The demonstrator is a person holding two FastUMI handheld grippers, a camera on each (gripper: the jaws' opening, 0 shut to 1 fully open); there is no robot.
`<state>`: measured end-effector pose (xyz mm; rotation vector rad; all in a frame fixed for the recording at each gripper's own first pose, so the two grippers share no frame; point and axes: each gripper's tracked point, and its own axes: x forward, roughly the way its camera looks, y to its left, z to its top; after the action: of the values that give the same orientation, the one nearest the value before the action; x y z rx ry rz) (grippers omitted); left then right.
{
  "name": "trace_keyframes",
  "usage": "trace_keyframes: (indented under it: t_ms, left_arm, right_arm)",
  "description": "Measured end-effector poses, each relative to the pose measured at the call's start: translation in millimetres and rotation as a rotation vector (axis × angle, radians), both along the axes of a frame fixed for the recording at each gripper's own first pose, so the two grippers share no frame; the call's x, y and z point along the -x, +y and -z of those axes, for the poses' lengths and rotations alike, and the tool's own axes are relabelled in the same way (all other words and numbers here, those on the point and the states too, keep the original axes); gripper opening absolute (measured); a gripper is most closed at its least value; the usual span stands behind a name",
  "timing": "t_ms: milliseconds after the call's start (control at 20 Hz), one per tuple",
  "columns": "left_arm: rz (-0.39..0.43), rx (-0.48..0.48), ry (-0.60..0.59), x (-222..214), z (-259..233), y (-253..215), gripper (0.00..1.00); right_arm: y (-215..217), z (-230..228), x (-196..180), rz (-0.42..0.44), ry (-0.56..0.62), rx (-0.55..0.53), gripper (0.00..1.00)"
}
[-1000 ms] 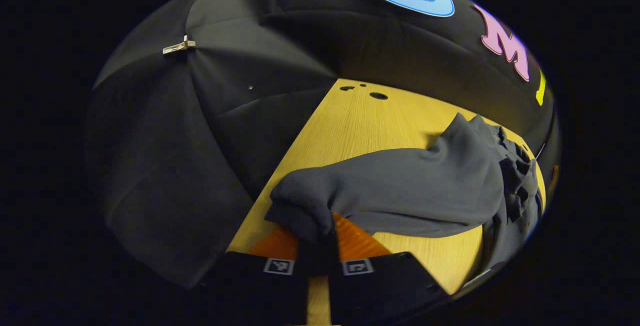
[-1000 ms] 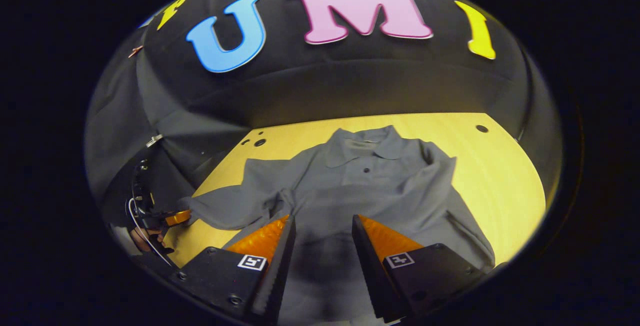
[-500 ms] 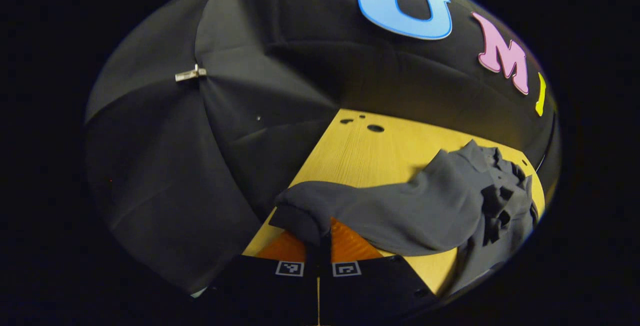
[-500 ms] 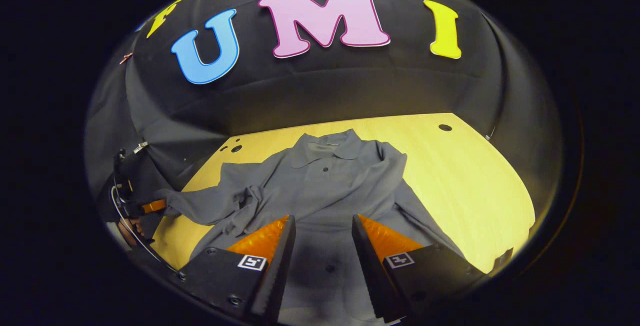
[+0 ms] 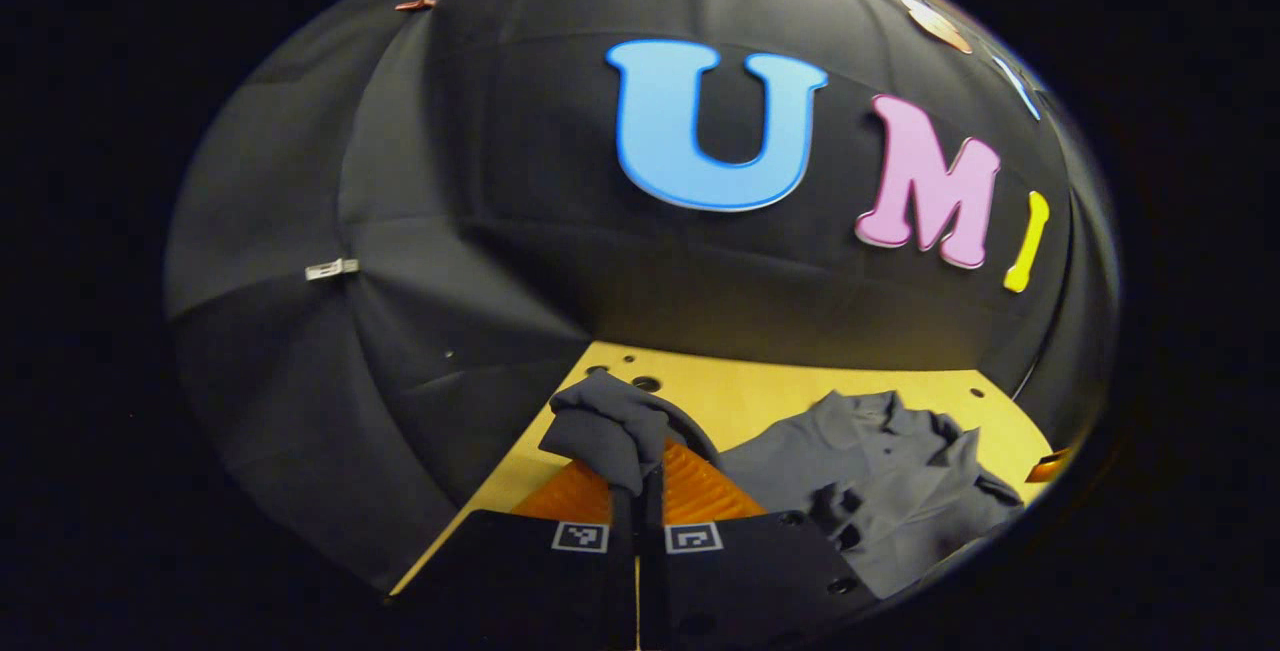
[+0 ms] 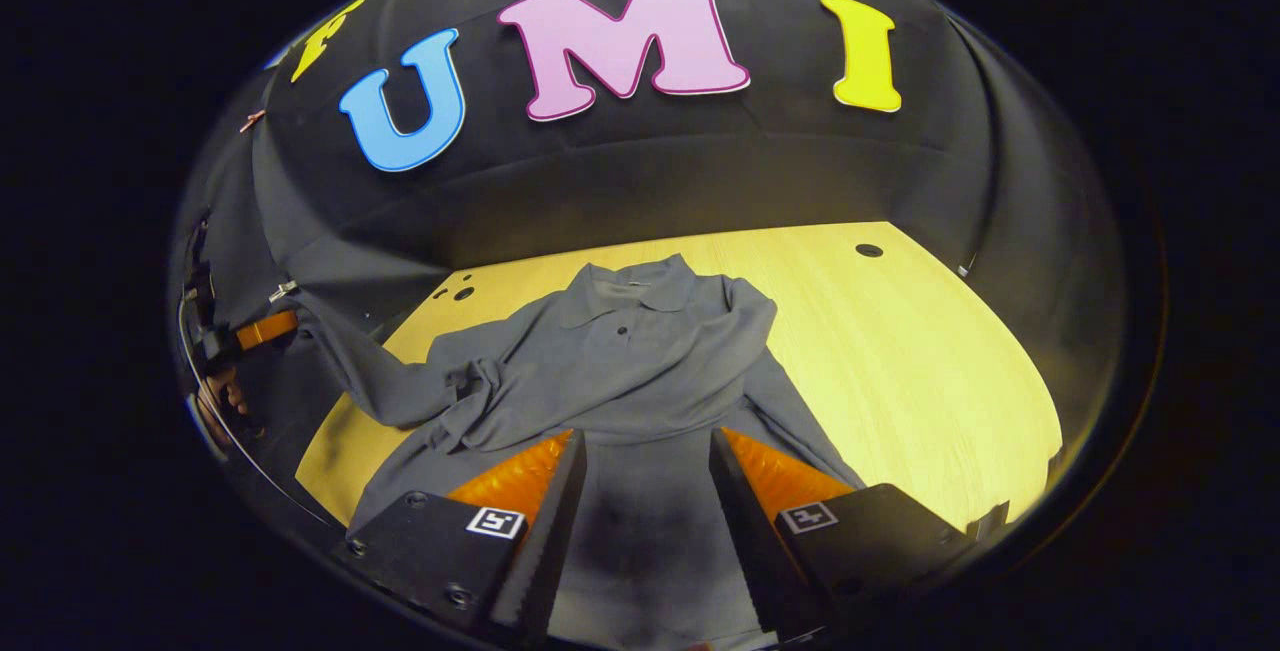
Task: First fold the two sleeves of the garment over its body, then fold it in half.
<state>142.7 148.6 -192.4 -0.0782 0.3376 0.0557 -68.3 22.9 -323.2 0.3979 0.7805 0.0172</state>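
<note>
Left gripper view: my left gripper (image 5: 637, 491) clenched on sleeve cuff (image 5: 600, 431), lifted off bench (image 5: 760, 396). Garment (image 6: 620, 371) lies collar toward 12 o'clock. Right gripper (image 6: 640, 491) released, hovering over hem. I carry cuff toward 3 o'clock, lay sleeve flat across body, avoid bunching at shoulder.

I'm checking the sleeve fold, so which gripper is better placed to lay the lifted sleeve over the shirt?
Left. The left gripper is shut on the sleeve; the right gripper is open over the shirt.
</note>
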Motion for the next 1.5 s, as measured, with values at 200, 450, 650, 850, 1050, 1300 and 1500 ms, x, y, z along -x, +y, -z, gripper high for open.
trace_keyframes:
  t_ms: [200,450,650,850,1050,1300,1500]
  left_arm:
    - [0.093,0.01,-0.045,-7,-29,-67,0.06]
    - [0.217,0.007,-0.063,-6,-45,-147,0.06]
    - [0.307,0.023,-0.04,-3,-40,-206,0.06]
    - [0.392,0.02,-0.005,-1,-16,-264,0.06]
    - [0.447,0.015,0.049,0,21,-317,0.06]
    - [0.452,-0.016,0.137,1,84,-353,0.06]
    - [0.454,-0.057,0.186,5,125,-368,0.06]
  right_arm:
    - [-20,6,7,0.013,0.016,-0.005,0.82]
    - [-48,12,20,0.059,0.03,-0.009,0.85]
    - [-70,19,29,0.087,0.038,-0.006,0.85]
    - [-91,25,40,0.109,0.051,-0.001,0.85]
    - [-111,31,49,0.125,0.068,0.003,0.85]
    - [-131,39,61,0.12,0.088,0.005,0.85]
    - [-143,47,66,0.123,0.098,-0.004,0.85]
